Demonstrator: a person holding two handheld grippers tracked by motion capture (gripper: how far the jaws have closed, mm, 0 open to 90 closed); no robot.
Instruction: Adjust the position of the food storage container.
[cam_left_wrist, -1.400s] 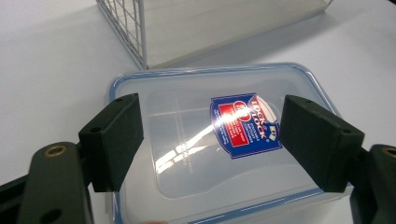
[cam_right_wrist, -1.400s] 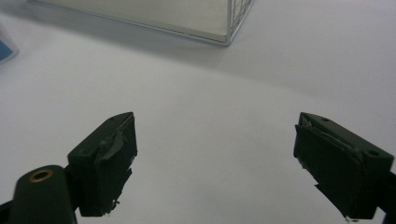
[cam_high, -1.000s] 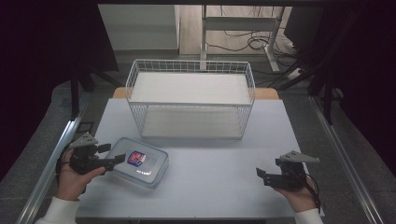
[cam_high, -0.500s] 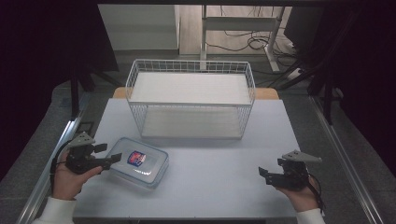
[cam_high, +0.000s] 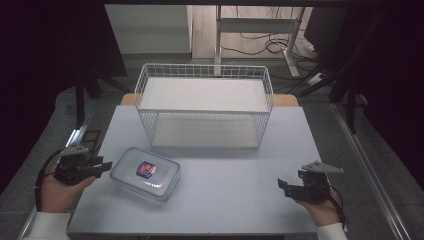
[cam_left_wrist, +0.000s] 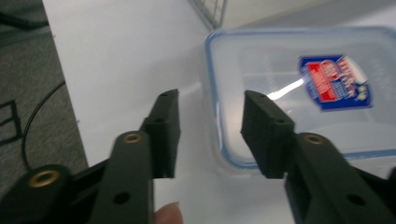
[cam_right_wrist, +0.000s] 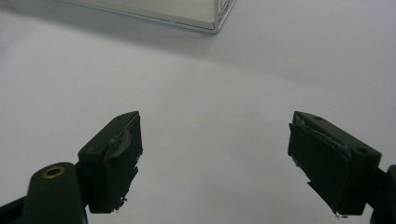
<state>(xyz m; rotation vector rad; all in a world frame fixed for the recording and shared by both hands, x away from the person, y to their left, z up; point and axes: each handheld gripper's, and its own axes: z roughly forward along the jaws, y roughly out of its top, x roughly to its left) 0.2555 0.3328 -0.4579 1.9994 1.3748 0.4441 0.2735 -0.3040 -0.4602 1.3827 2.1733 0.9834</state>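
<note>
A clear plastic container (cam_high: 146, 173) with a blue-rimmed lid and a red and blue label lies flat on the white table (cam_high: 235, 200), front left. My left gripper (cam_high: 105, 165) is held just left of it, open, tips pointing at its left edge. In the left gripper view the container (cam_left_wrist: 299, 116) lies right ahead, and its near corner sits in front of the open left gripper (cam_left_wrist: 210, 95); contact is unclear. My right gripper (cam_high: 282, 185) hovers at the front right, open, and the right gripper (cam_right_wrist: 217, 116) has bare table between its jaws.
A white wire basket (cam_high: 205, 107) with a pale floor stands at the back middle of the table; its corner (cam_right_wrist: 205, 14) shows in the right gripper view. Dark floor, cables and desk legs surround the table.
My left gripper has drawn back a little to the left, away from the container. The container and the right gripper have hardly moved.
</note>
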